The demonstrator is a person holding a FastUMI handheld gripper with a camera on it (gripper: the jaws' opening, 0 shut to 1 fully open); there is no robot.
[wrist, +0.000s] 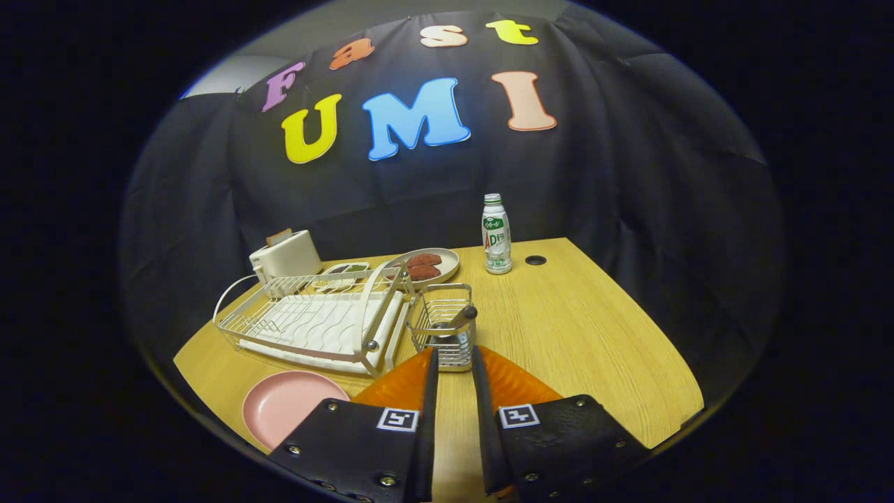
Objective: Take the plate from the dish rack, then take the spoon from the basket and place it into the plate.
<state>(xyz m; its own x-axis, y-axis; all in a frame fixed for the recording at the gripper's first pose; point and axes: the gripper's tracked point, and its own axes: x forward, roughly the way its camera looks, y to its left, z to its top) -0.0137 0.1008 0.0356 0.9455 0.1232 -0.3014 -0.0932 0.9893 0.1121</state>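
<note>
The claw is held parted and empty, its fingers aimed at the wire basket just ahead, where the spoon is seen leaning. The pink plate is already laid on the desk, beside the dish rack. The spoon step is judged in hand; an advance and a closing on the handle are called for.

wood-grain table, metal wire dish rack and basket, matt plastic plate
</note>
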